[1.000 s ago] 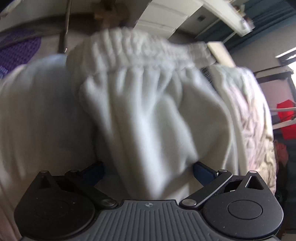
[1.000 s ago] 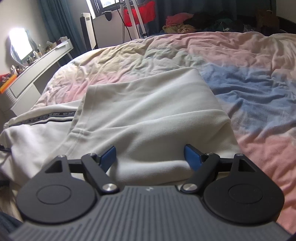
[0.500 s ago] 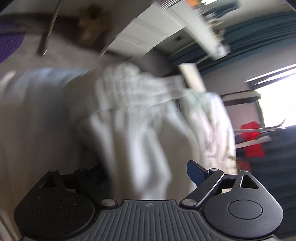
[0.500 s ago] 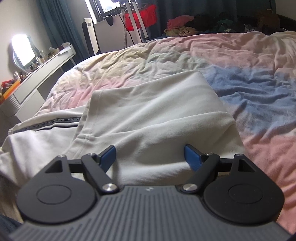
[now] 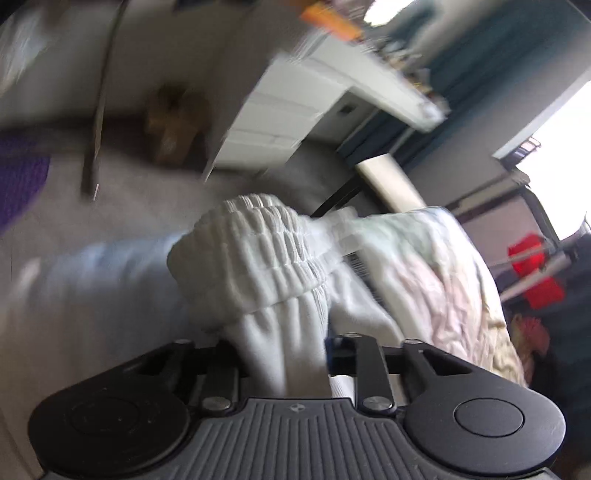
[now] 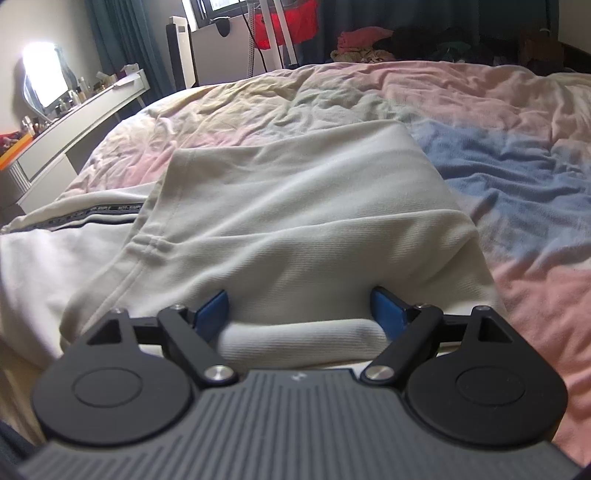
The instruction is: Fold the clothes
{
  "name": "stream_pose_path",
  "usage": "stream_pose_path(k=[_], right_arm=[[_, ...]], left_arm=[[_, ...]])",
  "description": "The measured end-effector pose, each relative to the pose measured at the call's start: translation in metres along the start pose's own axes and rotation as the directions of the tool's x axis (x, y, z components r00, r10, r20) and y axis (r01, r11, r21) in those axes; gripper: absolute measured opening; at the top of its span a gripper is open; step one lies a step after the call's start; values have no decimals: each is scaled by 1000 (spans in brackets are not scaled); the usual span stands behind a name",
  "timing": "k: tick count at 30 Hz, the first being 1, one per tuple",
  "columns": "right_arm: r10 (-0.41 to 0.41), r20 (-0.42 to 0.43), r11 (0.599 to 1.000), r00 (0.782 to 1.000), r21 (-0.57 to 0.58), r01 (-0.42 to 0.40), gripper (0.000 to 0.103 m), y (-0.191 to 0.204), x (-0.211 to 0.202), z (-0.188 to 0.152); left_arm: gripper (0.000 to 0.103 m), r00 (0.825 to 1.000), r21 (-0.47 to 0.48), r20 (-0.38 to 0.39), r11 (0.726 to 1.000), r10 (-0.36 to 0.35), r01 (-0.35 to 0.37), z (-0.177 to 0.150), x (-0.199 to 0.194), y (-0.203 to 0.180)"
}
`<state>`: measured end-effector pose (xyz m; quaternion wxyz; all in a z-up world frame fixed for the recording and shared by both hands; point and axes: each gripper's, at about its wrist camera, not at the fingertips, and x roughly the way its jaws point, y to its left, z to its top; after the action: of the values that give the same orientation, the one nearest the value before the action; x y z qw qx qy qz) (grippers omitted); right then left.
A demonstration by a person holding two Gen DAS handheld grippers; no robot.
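Note:
Cream-white trousers lie partly folded on the bed (image 6: 517, 173). In the left wrist view my left gripper (image 5: 284, 354) is shut on the white cloth just below the ribbed elastic waistband (image 5: 255, 258), which bunches up in front of the fingers. In the right wrist view my right gripper (image 6: 301, 314) is open, its blue pads (image 6: 212, 314) on either side of a rolled fold of the trousers (image 6: 295, 229). A trouser leg with a dark side stripe (image 6: 92, 214) runs off to the left.
The pastel pink, blue and yellow duvet covers the bed. A white dresser (image 6: 74, 125) with a lit mirror stands left of the bed. A clothes rack with a red garment (image 6: 288, 26) and a pile of clothes stand beyond it.
My left gripper has closed on the cloth below the waistband and swung, so more of the room shows. The right gripper has hardly moved and stays open around the fold.

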<state>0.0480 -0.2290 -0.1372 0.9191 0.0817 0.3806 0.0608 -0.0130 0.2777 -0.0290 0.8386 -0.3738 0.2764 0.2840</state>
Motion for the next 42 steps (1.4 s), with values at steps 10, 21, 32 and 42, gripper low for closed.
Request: stream_pose_path(k=[10,21,32,42], right_arm=[[-34,94,957,995,291,5,86,-69,-53,26],[-148,216,865,965,502,20,86,-150,-84,51],[79,249,734,965,641,-225,86,-172,-58,32],[240,192,661,952,686,-305,88,-143,-31,20]], left_arm=[[21,865,448,355,877,-354,175,-86,-122,-184],[21,790,772,146,568,-595,284,-313,-79,-324],[95,849,919,-251,162,-465,360,-384,-31,-295],[97,840,831,-274,324,-468,452,-292,-73,-187]])
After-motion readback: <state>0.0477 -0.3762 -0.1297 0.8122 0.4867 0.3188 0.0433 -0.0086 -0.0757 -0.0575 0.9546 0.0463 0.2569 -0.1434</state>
